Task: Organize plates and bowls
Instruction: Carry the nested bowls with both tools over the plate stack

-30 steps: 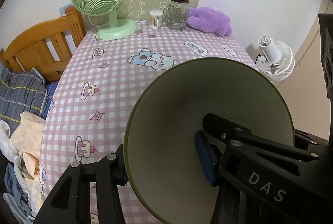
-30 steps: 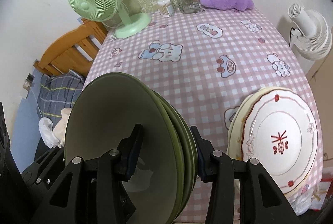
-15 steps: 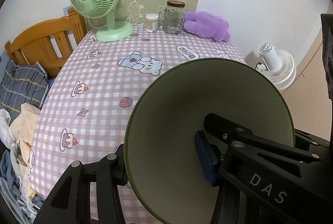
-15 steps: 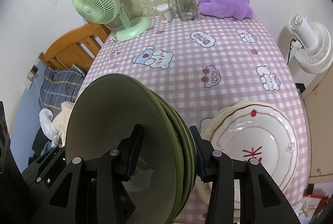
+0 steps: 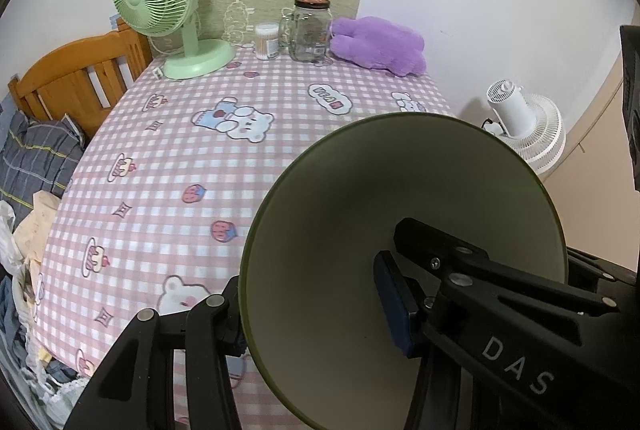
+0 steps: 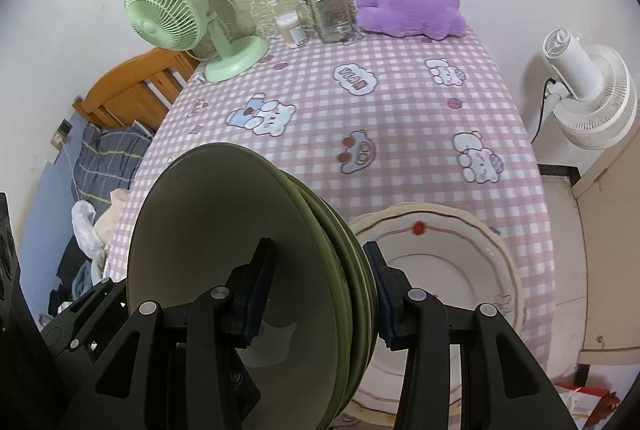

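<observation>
My left gripper (image 5: 312, 306) is shut on the rim of a green bowl (image 5: 344, 230), held on edge above the near part of the pink checked table (image 5: 192, 166). My right gripper (image 6: 320, 294) is shut on a stack of green bowls (image 6: 224, 238), also held on edge. A stack of white plates with red trim (image 6: 448, 270) lies on the table's near right corner, just right of the right gripper.
At the table's far edge stand a green desk fan (image 5: 160, 10), a small cotton swab tub (image 5: 267, 40), a glass jar mug (image 5: 310, 30) and a purple plush toy (image 5: 378, 44). A white floor fan (image 6: 588, 90) stands right of the table. A wooden bed (image 5: 76, 78) is left.
Both grippers have pulled back and up from the table with their bowls still held. The plate stack now sits lower and nearer in the right wrist view.
</observation>
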Action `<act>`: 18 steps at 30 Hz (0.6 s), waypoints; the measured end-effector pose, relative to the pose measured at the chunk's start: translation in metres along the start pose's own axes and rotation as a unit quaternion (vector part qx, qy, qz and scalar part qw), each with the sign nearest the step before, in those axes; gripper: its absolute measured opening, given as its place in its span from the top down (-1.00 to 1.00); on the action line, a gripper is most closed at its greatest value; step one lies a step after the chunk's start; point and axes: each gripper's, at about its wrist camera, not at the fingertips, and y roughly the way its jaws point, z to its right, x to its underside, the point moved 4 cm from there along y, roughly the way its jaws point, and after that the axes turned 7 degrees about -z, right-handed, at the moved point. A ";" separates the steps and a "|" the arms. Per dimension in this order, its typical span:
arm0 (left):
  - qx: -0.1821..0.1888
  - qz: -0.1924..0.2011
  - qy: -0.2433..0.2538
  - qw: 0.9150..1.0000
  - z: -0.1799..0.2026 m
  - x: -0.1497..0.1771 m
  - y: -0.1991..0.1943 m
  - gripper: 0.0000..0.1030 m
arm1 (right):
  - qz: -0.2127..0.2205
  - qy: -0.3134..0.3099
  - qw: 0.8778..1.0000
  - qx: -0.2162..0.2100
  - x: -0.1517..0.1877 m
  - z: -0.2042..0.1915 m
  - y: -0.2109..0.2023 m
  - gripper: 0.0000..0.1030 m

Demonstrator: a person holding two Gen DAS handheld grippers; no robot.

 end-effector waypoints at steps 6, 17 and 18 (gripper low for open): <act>0.004 -0.007 -0.004 1.000 0.023 0.003 0.008 -0.02 | -0.007 0.001 1.000 0.006 0.002 0.025 -0.002 0.08; 0.019 -0.030 -0.019 0.999 0.059 0.010 0.032 -0.02 | -0.028 -0.002 0.999 0.024 0.007 0.067 0.001 0.08; 0.020 -0.034 -0.023 0.999 0.061 0.012 0.035 -0.02 | -0.032 -0.003 0.999 0.025 0.008 0.069 0.003 0.08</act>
